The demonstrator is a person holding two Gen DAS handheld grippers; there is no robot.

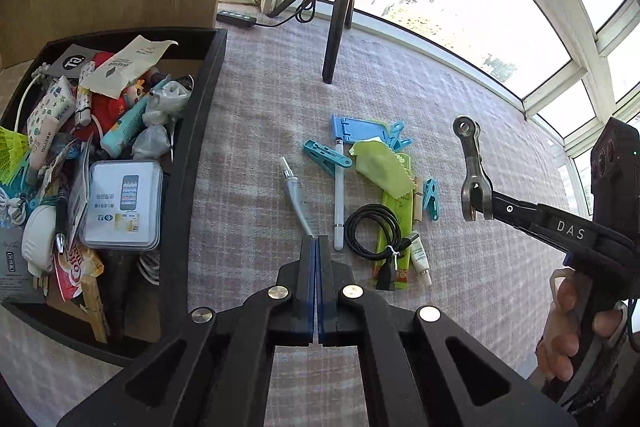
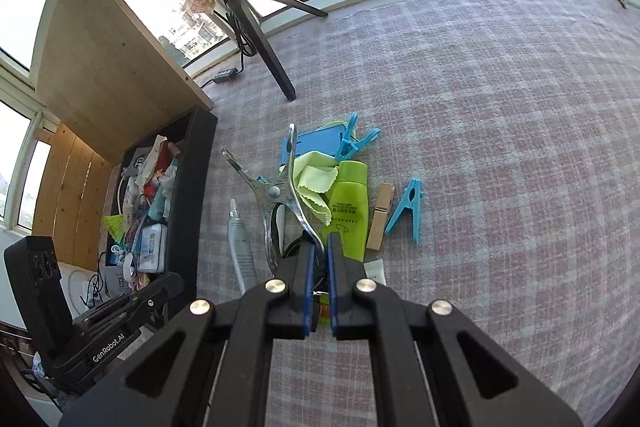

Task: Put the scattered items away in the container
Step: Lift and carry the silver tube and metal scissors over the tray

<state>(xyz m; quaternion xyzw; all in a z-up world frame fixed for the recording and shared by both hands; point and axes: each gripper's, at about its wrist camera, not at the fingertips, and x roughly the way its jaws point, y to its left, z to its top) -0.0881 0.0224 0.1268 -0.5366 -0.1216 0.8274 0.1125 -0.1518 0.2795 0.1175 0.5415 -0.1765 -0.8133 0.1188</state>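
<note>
My right gripper (image 2: 320, 247) is shut on one handle of a steel spring clamp (image 2: 276, 191), which hangs above the checked cloth; from the left wrist it shows as the clamp (image 1: 471, 167) in the right gripper (image 1: 495, 202). My left gripper (image 1: 316, 239) is shut with nothing between its fingers, beside the black container (image 1: 200, 147); from the right wrist the left gripper (image 2: 172, 285) sits near the container (image 2: 188, 187). On the cloth lie a silver tube (image 1: 298, 197), a white pen (image 1: 339, 195), a black cable (image 1: 372, 231), a green cloth (image 1: 380, 167), a green bottle (image 2: 350, 207), a wooden peg (image 2: 380, 217) and blue pegs (image 2: 406, 211).
The container is crammed with packets, a phone box (image 1: 120, 205) and cables. A ring-light tripod (image 1: 336, 27) stands on the cloth behind the pile, with a wooden board (image 2: 112, 67) behind the container and windows beyond. A hand (image 1: 568, 327) grips the right tool.
</note>
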